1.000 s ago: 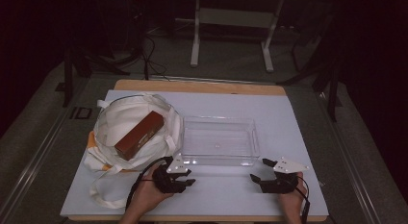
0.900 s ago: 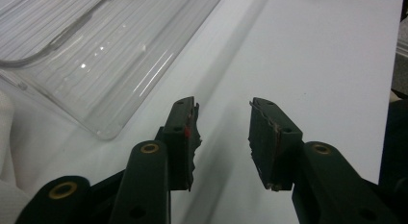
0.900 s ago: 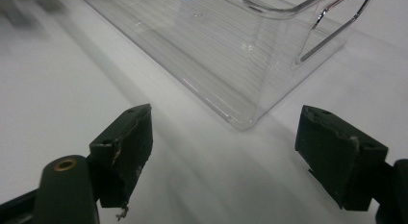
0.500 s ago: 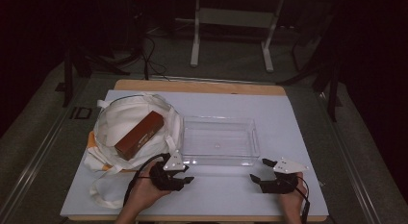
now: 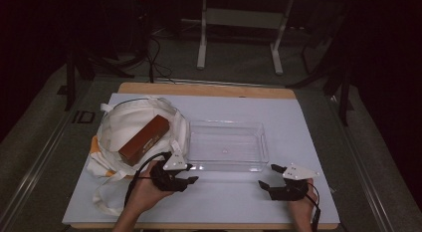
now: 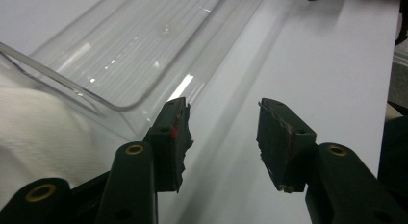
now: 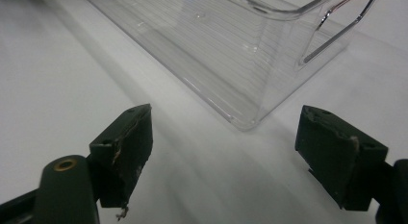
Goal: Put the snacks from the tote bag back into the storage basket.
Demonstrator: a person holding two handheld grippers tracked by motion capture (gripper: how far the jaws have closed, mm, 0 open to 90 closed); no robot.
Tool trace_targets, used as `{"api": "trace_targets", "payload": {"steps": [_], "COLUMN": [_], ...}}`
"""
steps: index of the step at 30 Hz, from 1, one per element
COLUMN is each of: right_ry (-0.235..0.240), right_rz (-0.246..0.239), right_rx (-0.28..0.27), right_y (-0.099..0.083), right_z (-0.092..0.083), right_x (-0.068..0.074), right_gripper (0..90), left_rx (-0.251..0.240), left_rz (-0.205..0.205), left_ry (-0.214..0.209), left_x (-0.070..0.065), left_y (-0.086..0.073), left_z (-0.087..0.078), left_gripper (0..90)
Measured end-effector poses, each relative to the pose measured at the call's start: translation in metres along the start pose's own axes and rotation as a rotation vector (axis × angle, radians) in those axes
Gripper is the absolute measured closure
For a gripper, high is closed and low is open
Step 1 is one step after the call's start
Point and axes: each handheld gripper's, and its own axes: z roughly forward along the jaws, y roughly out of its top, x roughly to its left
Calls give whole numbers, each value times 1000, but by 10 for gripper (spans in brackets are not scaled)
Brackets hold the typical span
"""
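1. White cloth bag (image 5: pixel 129 130): lies at the left of the bench (image 5: pixel 308 132), crumpled, mouth up, its straps trailing toward your near edge.
2. Brown box (image 5: pixel 144 140): rests on the bag, long side running diagonally, tilted.
3. Your left gripper (image 5: pixel 191 179): held in your left hand (image 5: pixel 144 194) just in front of the bag's near right corner, close to the tray's near left corner. In the left gripper view (image 6: pixel 223 137) its jaws have just been opening and now stand partly apart, with nothing between them; bare bench shows in the gap.
4. Clear plastic tray (image 5: pixel 226 165): sits at mid-bench, just right of the bag, touching or nearly touching the cloth. The left gripper view shows its near corner (image 6: pixel 120 106) just beyond the left jaw.
5. Your right gripper (image 5: pixel 266 182): rests near the tray's near right corner, apart from it. In the right gripper view (image 7: pixel 223 137) its jaws stand wide apart and grip nothing; the tray's corner (image 7: pixel 245 120) lies beyond the gap.
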Motion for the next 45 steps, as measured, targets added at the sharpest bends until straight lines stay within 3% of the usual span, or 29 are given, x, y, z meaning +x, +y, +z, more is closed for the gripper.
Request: {"api": "trace_targets", "payload": {"steps": [45], "right_ry": [6], "right_rz": [-5], "right_rx": [-6], "right_y": [0], "right_z": [-1], "right_x": [1], "right_gripper": [206], "left_rx": [-31], "left_rz": [22], "left_ry": [55], "left_x": [27], "left_y": [24], "left_z": [-32], "left_gripper": [519]}}
